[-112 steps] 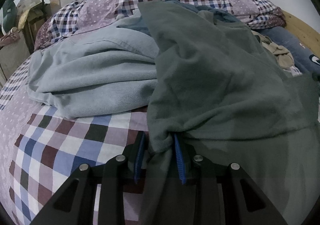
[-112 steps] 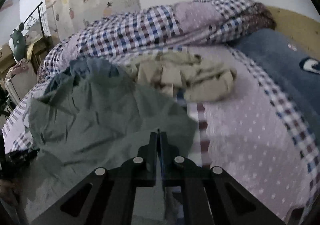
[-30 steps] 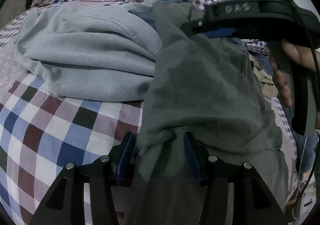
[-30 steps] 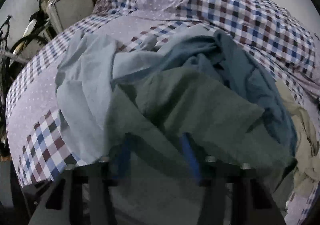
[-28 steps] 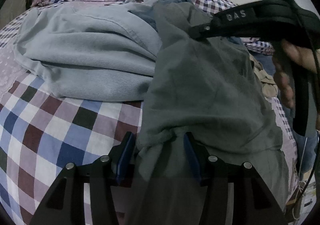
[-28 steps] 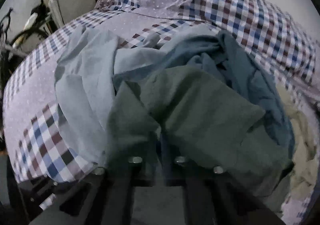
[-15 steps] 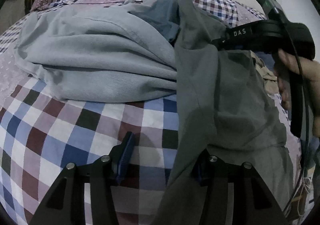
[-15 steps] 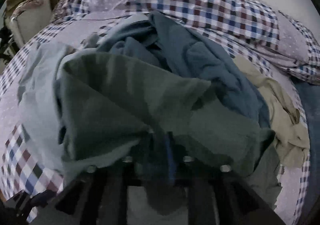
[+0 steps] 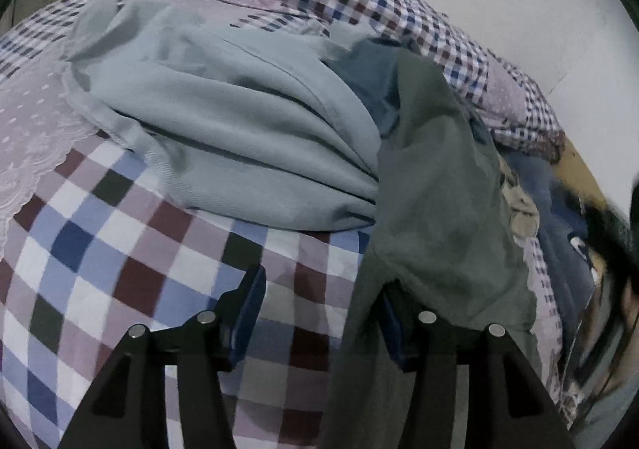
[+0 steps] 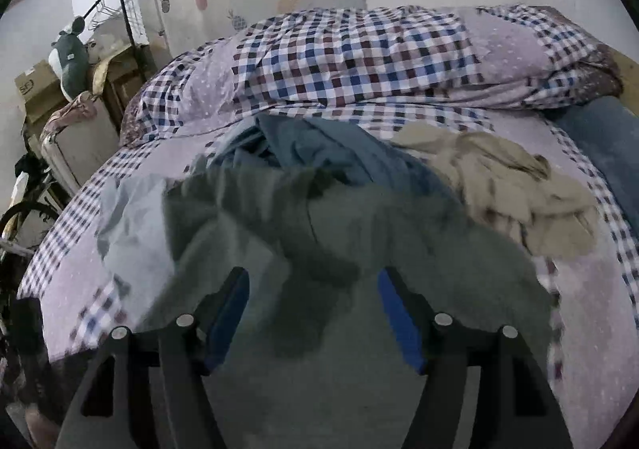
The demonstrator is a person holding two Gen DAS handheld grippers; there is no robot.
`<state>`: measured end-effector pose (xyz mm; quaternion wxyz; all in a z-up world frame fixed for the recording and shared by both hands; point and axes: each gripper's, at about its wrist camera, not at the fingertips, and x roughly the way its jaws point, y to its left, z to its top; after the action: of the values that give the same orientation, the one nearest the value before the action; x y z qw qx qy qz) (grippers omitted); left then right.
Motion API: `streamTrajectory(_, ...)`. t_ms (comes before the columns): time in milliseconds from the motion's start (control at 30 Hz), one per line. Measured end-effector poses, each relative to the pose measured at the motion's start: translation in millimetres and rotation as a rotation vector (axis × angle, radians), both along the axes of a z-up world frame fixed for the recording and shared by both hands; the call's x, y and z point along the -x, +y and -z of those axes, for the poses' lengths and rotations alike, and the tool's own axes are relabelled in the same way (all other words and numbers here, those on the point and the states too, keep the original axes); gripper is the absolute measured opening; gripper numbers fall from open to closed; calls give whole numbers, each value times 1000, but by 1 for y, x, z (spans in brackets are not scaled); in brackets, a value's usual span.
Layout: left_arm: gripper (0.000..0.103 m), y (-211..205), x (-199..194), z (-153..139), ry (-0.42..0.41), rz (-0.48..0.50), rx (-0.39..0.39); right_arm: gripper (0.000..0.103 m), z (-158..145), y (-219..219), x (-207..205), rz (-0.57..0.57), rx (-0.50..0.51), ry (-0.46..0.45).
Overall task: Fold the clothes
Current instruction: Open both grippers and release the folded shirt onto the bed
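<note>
Clothes are lying in a heap on the bed (image 9: 100, 245), and the piece being worked on is the dark green garment (image 9: 435, 209). In the left wrist view it is draping from the top of the heap down toward the camera, its long axis running from far to near, and its lower edge is falling over the right finger of the left hand-held gripper (image 9: 319, 309). It is sitting to the right of that gripper's centre line, with only checked bed cover showing between the 2 fingers.

In the right wrist view the same green garment (image 10: 359, 249) is spreading directly ahead of and beneath the right hand-held gripper (image 10: 313, 313), filling the gap between its fingers, so the right hand seems the nearer and better centred one for the next grab. Whether cloth is actually touching its blue pads cannot be told, since the view is blurred.

Both hand-held grippers are spread wide and pinching nothing. The left one is at most brushing the hem with its right finger.

Around the green piece, a pale blue garment (image 9: 239, 129) is lying bunched to its left, a darker blue garment (image 10: 331, 153) is crumpled behind it, and a beige garment (image 10: 511, 185) is resting to the right, near a navy pillow (image 10: 599, 145). A folded checked quilt (image 10: 379, 61) is piled along the far side of the bed.
</note>
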<state>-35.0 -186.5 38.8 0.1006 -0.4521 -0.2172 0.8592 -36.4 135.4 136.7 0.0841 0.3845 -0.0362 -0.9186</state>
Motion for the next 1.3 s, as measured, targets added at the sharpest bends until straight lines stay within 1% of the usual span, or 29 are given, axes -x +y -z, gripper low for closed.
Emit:
streamTrajectory(33,58,1,-2,-1,4,-1,12,72,5,0,-14,-9,0,-9)
streamTrajectory(133,59,1,-9,-4,10,2,101,72,20,-1,-50,-23,-9,-33)
streamTrajectory(200,59,2,-12,-3,-17,-1,171,72,32,0,-73,-25,-2,-50)
streamTrajectory(300,59,-9,-18,0,-57,-12,218,72,49,4,-106,-12,29,-69)
streamTrajectory(400,59,-26,-26,-3,-61,-57,204,72,59,9,-140,9,64,-61)
streamTrajectory(467,59,-40,-32,-6,-59,-104,160,72,62,15,-161,47,77,-46)
streamTrajectory(500,59,-48,-35,-6,-57,-124,124,72,64,18,-171,62,94,-44)
streamTrajectory(567,59,-54,-39,-5,-59,-128,66,72,69,24,-189,83,136,-47)
streamTrajectory(600,59,-51,-41,-3,-61,-123,51,72,71,26,-198,94,157,-48)
streamTrajectory(633,59,-47,-43,-2,-58,-113,53,72,73,27,-209,99,172,-43)
streamTrajectory(733,59,-32,-47,1,-33,-75,99,72,79,24,-235,105,183,-28)
streamTrajectory(833,59,-20,-56,3,-2,-39,127,72,87,8,-253,64,140,-44)
streamTrajectory(933,59,-17,-72,8,2,-23,127,72,89,-9,-270,10,85,-37)
streamTrajectory(1033,59,-17,-94,9,0,-9,136,72,87,-13,-285,-27,108,-35)
streamTrajectory(1067,59,-16,-101,10,-4,-5,143,72,85,-10,-291,-24,109,-27)
streamTrajectory(1133,59,-13,-119,11,-9,9,169,72,79,-2,-304,-3,102,-4)
streamTrajectory(1200,59,-10,-138,10,-14,26,207,72,70,18,-318,42,112,29)
streamTrajectory(1300,59,-4,-162,11,-20,50,267,72,66,69,-337,174,174,41)
